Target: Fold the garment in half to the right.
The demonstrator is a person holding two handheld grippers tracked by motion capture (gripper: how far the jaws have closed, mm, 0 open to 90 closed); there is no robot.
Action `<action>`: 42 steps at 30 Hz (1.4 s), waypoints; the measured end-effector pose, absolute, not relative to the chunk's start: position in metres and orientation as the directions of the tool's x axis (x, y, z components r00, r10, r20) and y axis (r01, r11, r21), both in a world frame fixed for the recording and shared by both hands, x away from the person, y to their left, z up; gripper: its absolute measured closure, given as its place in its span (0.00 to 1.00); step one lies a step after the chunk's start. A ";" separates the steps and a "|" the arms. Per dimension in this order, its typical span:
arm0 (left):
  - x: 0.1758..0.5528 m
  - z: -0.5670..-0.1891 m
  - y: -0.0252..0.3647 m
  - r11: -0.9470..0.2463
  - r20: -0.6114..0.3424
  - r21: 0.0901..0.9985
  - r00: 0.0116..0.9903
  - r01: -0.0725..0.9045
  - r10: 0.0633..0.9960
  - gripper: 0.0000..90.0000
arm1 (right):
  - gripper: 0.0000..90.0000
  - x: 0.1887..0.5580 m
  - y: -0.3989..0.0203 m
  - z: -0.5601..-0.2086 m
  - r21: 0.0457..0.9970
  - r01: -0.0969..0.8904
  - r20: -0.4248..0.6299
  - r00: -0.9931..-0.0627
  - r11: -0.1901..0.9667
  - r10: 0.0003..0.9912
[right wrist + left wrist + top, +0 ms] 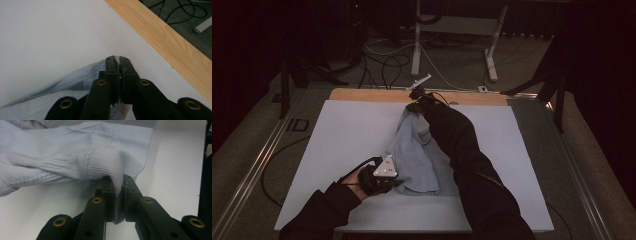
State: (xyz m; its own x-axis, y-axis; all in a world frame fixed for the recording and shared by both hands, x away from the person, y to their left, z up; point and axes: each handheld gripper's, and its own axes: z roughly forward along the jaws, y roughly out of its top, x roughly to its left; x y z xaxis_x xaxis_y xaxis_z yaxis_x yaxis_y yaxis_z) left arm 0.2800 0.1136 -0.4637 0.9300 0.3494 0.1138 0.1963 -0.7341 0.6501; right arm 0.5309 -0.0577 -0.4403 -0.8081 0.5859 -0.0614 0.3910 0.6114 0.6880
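Observation:
A light blue knitted garment (414, 155) lies crumpled on the white table top (347, 135), stretched from near front to far back. My left gripper (393, 181) is at the garment's near left edge, shut on a ribbed hem of the garment (119, 195). My right gripper (414, 102) reaches to the far end near the wooden edge, shut on the garment's far corner (82, 75), which it lifts a little off the table. The right sleeve covers part of the cloth in the high view.
A wooden strip (372, 95) borders the table's far edge, seen close in the right gripper view as the wooden strip (162, 35). Beyond it are cables (387, 60) on the floor and a white table frame (417, 40). Bare white surface spreads to the left and right of the garment.

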 end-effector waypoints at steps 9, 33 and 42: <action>0.281 -0.450 0.099 -0.765 0.157 0.630 0.941 0.137 0.298 0.93 | 0.97 0.529 -0.078 -0.431 0.712 0.399 -0.051 -0.792 0.578 0.609; 0.288 -0.437 0.048 -0.809 0.202 0.587 0.965 0.018 0.167 0.93 | 0.97 0.523 -0.137 -0.436 0.777 0.376 -0.024 -0.784 0.506 0.620; 0.293 -0.442 0.021 -0.813 0.201 0.581 0.972 -0.020 0.119 0.93 | 0.97 0.530 -0.150 -0.446 0.780 0.400 0.004 -0.773 0.482 0.634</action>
